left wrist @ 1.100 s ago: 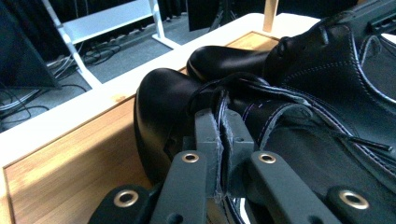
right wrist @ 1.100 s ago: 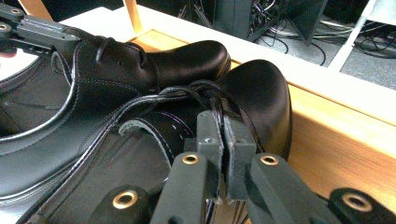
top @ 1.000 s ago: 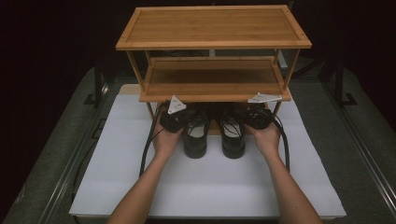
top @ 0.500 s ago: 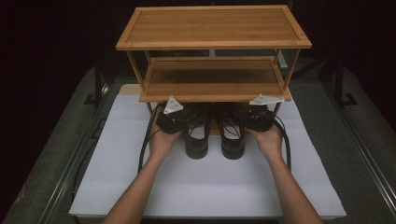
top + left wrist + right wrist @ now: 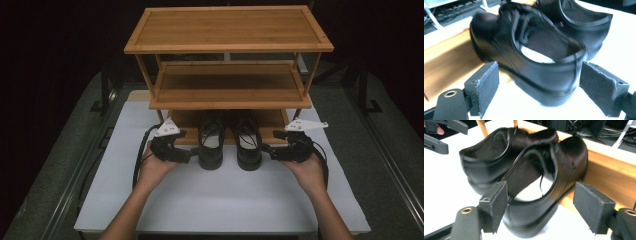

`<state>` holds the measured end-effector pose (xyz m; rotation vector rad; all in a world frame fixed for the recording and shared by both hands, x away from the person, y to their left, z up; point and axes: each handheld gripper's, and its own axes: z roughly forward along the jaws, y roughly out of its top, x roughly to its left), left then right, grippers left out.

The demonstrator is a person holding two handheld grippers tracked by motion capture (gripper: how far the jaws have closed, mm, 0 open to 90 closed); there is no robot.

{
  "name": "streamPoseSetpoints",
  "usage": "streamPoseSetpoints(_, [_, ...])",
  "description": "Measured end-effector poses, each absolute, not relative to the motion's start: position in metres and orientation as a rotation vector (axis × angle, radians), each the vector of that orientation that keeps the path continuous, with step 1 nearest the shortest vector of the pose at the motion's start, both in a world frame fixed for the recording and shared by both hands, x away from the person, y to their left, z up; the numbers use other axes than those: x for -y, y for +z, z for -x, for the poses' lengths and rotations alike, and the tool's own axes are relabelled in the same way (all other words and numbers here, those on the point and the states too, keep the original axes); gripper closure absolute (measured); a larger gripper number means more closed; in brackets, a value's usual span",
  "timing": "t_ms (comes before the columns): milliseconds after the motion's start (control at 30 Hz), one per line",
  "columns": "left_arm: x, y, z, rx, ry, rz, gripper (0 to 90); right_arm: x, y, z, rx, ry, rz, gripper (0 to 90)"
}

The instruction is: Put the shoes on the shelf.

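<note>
Two black lace-up shoes stand side by side, the left shoe [image 5: 210, 145] and the right shoe [image 5: 248, 144], toes on the bottom shelf of a bamboo rack [image 5: 230, 97] and heels out on the white table top. My left gripper [image 5: 189, 157] sits just left of the left shoe's heel. In the left gripper view its open jaws frame the left shoe [image 5: 534, 52] without touching. My right gripper [image 5: 268, 150] sits just right of the right shoe's heel, open, with the right shoe [image 5: 549, 177] beyond its pads.
The rack has three tiers; the top shelf [image 5: 227, 27] and middle shelf [image 5: 230, 82] are bare and overhang the shoes. A white mat [image 5: 225, 200] covers the table toward the person. Cables trail from both grippers. Dark metal rails [image 5: 385, 145] run along the table's sides.
Both grippers have drawn back toward the person and outward, from under the middle shelf's edge to beside the heels. The shoes stay where they were.
</note>
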<state>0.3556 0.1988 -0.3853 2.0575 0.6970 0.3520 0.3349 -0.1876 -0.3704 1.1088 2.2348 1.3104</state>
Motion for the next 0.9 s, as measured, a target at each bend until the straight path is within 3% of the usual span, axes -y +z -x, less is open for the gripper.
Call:
streamPoseSetpoints(333, [-0.184, -0.423, -0.352, -0.68, 0.298, -2.167, 8.9, 0.188, -0.418, -0.326, -2.371, 1.246, -1.128, 13.7])
streamPoseSetpoints(900, [-0.16, -0.451, -0.362, -0.659, 0.296, -2.268, 7.4, 0.158, -0.449, -0.344, -2.478, 1.156, -1.081, 14.0])
